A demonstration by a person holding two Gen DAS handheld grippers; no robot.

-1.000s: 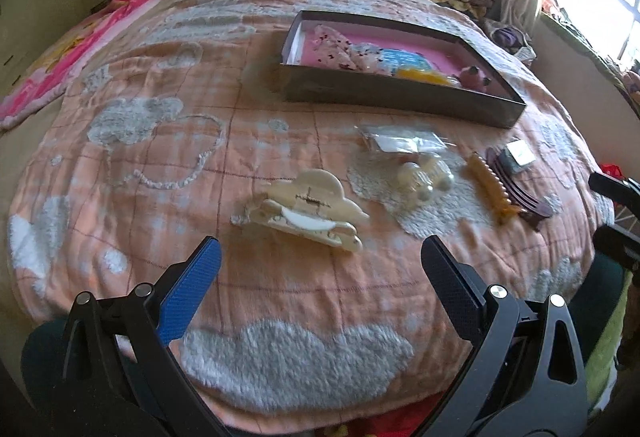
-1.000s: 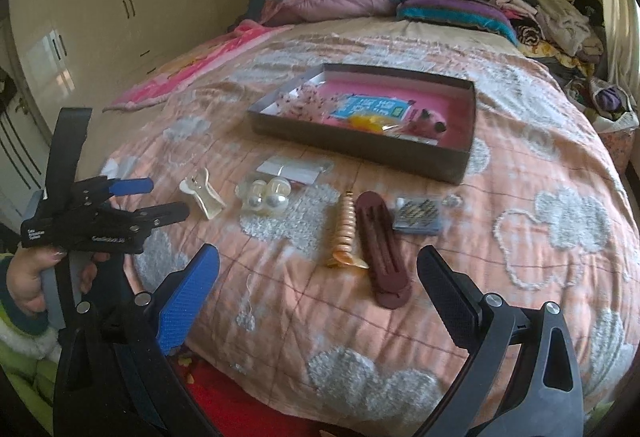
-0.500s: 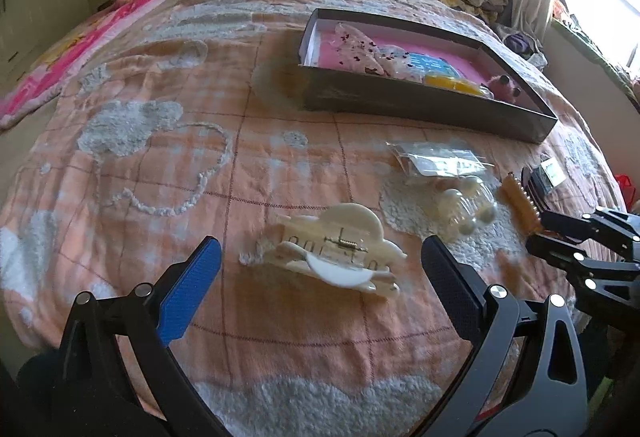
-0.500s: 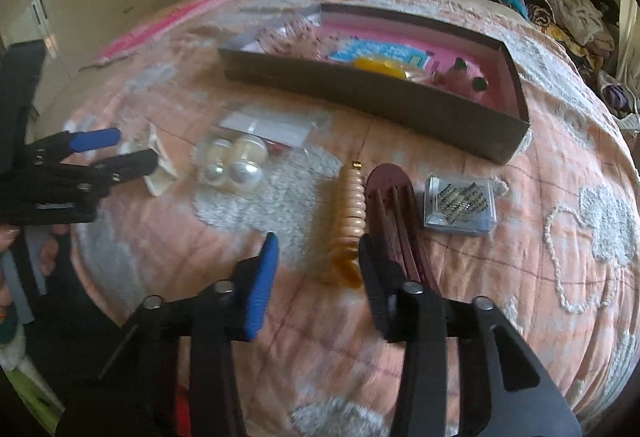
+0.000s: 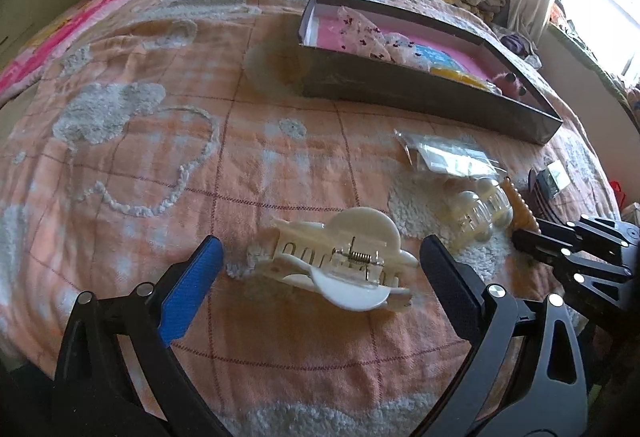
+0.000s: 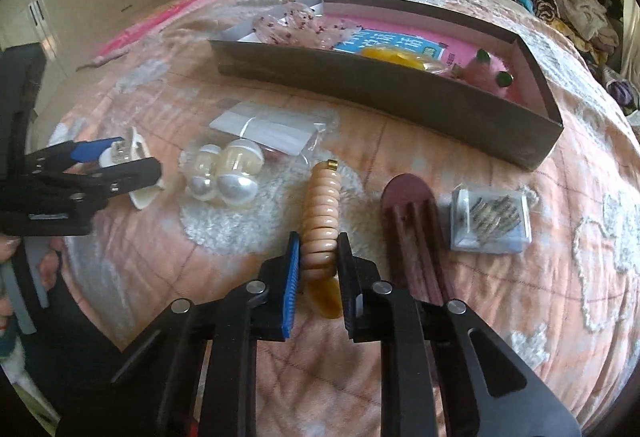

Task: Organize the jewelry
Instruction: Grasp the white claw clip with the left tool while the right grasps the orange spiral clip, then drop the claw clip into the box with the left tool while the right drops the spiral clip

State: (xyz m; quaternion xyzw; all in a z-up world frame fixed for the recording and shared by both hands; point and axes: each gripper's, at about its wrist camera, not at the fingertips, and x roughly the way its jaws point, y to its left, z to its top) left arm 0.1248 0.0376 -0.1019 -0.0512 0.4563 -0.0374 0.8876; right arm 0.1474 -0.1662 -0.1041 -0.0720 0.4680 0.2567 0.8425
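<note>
Grip confirmed: my right gripper [image 6: 319,265] is clenched on the near end of the ribbed peach hair clip [image 6: 321,213], pads on both flanks, clip lying on the quilt [image 6: 520,297] with its gold tip pointing far toward the open box [image 6: 384,93]. My left gripper [image 5: 318,287] stands released, jaws wide either side of the cream claw clip [image 5: 340,261], not touching it.

Handling, judged: the peach clip looks light, rigid plastic, its ribs giving the pads purchase; the smooth amber tail nearest me would likely slip, so the ribbed section is the better hold. Held at one end, it may droop or swing.

The claw clip looks stiff, glossy and sprung; I would take it across the hinge body, not the curved wings.

Maroon comb [image 6: 414,233] lies just right of the peach clip; pearl clips [image 6: 224,177] to the left.
</note>
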